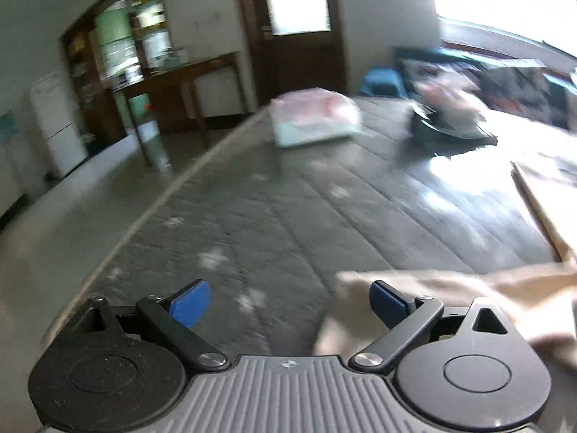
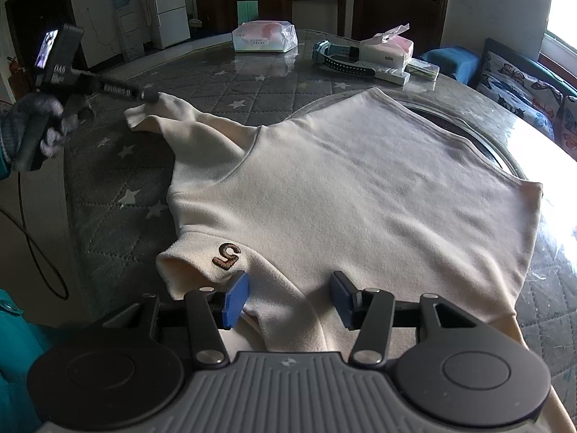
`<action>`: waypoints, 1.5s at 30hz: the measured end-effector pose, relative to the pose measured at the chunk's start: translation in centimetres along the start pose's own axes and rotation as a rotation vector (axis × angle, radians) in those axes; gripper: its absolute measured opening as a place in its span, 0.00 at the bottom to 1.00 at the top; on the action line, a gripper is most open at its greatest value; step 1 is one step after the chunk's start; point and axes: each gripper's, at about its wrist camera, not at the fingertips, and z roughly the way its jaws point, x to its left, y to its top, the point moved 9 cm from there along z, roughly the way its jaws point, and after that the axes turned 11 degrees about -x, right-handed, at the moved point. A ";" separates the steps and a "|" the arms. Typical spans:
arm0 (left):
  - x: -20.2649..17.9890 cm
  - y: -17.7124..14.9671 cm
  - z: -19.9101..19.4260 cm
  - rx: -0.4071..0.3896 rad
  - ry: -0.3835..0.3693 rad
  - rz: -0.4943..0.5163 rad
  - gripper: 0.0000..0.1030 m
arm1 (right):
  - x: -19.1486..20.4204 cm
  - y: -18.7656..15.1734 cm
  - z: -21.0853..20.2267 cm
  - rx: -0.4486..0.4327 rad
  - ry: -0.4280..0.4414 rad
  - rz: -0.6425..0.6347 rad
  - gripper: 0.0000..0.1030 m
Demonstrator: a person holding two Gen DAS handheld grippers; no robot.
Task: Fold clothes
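Observation:
A cream sweater [image 2: 360,187] lies spread flat on the grey star-quilted table cover [image 2: 119,166]. Its collar, with a brown embroidered mark [image 2: 226,251], points toward me. My right gripper [image 2: 290,299] stands open low over the near shoulder, where a ridge of cloth runs between its blue pads. One sleeve [image 2: 169,115] stretches to the far left. There my left gripper [image 2: 149,96], held by a gloved hand [image 2: 43,122], sits at the cuff. The blurred left wrist view shows the left gripper [image 1: 290,303] open wide, with cream cloth [image 1: 450,299] by its right pad [image 1: 387,301].
Two tissue packs [image 2: 265,36] [image 2: 387,48] and a dark strap [image 2: 342,63] lie at the table's far side. A round glass rim [image 2: 479,137] shows under the sweater. A blue stool [image 2: 450,59] and butterfly cushion [image 2: 519,86] stand at right. A cable [image 2: 36,252] hangs at left.

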 end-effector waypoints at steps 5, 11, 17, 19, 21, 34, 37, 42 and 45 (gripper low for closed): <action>-1.1 0.1 0.5 -0.028 0.027 0.132 0.95 | 0.0 0.0 0.0 -0.001 -0.005 0.001 0.52; -1.6 2.0 3.9 -0.082 0.078 0.294 0.95 | 0.0 0.0 0.0 0.000 -0.011 0.005 0.52; -2.4 3.6 6.7 -0.112 0.081 0.364 0.98 | -0.1 0.0 0.1 0.003 -0.017 0.012 0.53; -2.2 3.7 7.1 -0.120 0.080 0.364 1.00 | -0.1 0.0 0.1 0.003 -0.018 0.013 0.53; -2.0 3.8 7.1 -0.115 0.083 0.355 1.00 | -0.1 0.0 0.1 0.003 -0.017 0.012 0.53; -8.0 5.3 -0.6 -0.137 -0.167 0.135 1.00 | 0.0 0.0 0.1 -0.005 -0.023 0.002 0.55; -11.7 4.5 -2.8 -0.121 -0.308 0.097 1.00 | 0.0 0.0 0.0 -0.008 -0.024 0.003 0.55; -16.0 2.4 -4.3 -0.090 -0.422 0.102 1.00 | -0.1 0.0 0.0 -0.011 -0.026 0.003 0.55; -16.8 0.9 -3.8 -0.065 -0.410 0.130 1.00 | 0.0 0.0 0.0 -0.012 -0.029 0.001 0.55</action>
